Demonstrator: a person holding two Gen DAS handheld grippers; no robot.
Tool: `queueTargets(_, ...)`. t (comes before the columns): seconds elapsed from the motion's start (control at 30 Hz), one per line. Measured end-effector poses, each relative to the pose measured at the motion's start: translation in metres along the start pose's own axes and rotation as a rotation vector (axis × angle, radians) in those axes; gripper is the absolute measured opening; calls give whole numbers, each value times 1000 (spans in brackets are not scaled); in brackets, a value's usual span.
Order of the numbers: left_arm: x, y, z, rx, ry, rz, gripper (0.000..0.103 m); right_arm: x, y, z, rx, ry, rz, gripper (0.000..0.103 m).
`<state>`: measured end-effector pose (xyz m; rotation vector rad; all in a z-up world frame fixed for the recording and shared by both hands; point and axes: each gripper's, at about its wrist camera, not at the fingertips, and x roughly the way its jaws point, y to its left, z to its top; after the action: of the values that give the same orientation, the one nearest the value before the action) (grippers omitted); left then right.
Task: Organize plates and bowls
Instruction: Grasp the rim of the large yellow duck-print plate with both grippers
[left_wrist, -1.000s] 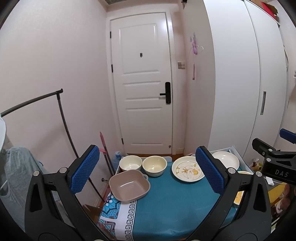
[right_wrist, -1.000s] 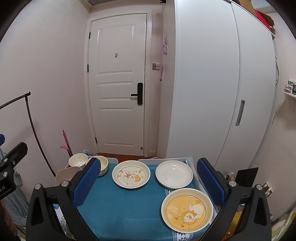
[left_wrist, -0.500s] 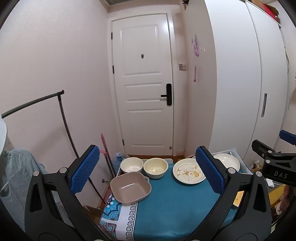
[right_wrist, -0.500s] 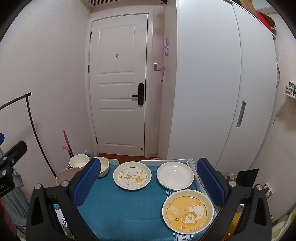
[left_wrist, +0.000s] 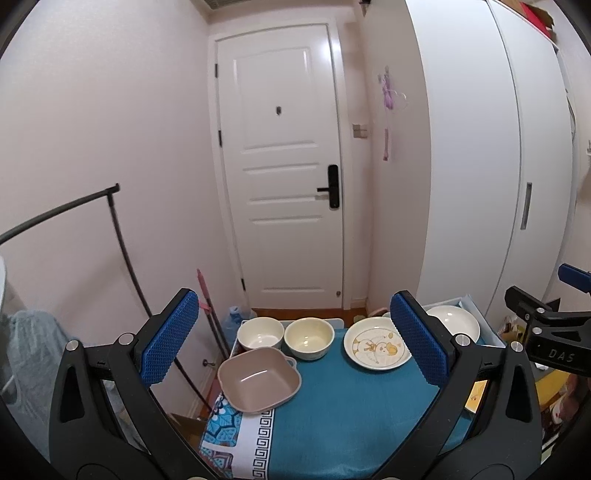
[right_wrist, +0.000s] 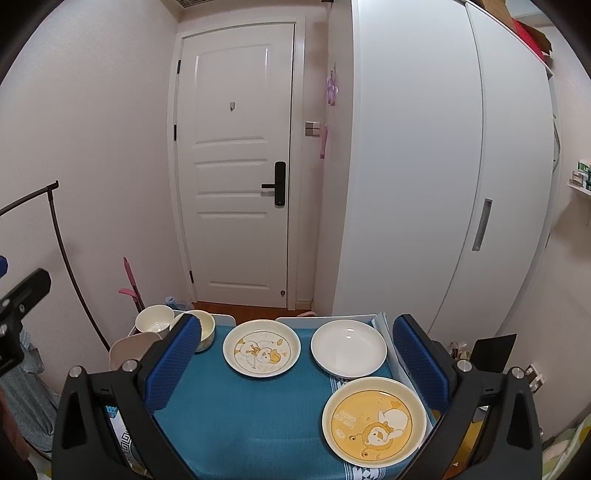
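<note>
A small table with a teal cloth (left_wrist: 332, 413) (right_wrist: 240, 413) holds the dishes. At its left stand a pink square bowl (left_wrist: 258, 378), a white bowl (left_wrist: 260, 333) and a cream bowl (left_wrist: 309, 336). A cartoon-print plate (left_wrist: 376, 349) (right_wrist: 261, 353) sits at the far middle, a plain white plate (right_wrist: 348, 349) to its right, and a yellow cartoon plate (right_wrist: 373, 425) at the near right. My left gripper (left_wrist: 295, 336) is open and empty above the table's near left. My right gripper (right_wrist: 295, 362) is open and empty above its near side.
A white door (left_wrist: 284, 166) and tall white wardrobe (right_wrist: 443, 166) stand behind the table. A black clothes rail (left_wrist: 118, 229) and a pink mop handle (left_wrist: 205, 295) are at the left. Clutter lies on the floor at the right.
Both views have shifted slightly, and the dishes sit a little lower and farther in the frames. Both grippers stay open and empty. No dish has moved.
</note>
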<state>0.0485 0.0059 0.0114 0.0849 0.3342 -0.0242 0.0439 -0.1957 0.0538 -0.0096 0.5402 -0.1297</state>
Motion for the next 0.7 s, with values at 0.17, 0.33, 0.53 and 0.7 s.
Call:
queueTargets(0.17, 29, -13, 9, 34, 47, -100, 103, 13, -20, 3, 33, 36, -24, 103)
queueTargets(0.33, 73, -45, 4, 93, 118, -217, 103, 32, -57, -10, 81, 105, -85, 103)
queueTargets(0.53, 135, -110, -30, 135, 309, -342, 103, 67, -116, -47, 155, 243, -86, 103)
queueTargets(0.7, 183, -165, -71, 155, 490, -403, 103, 98, -171, -89, 231, 373, -36, 103)
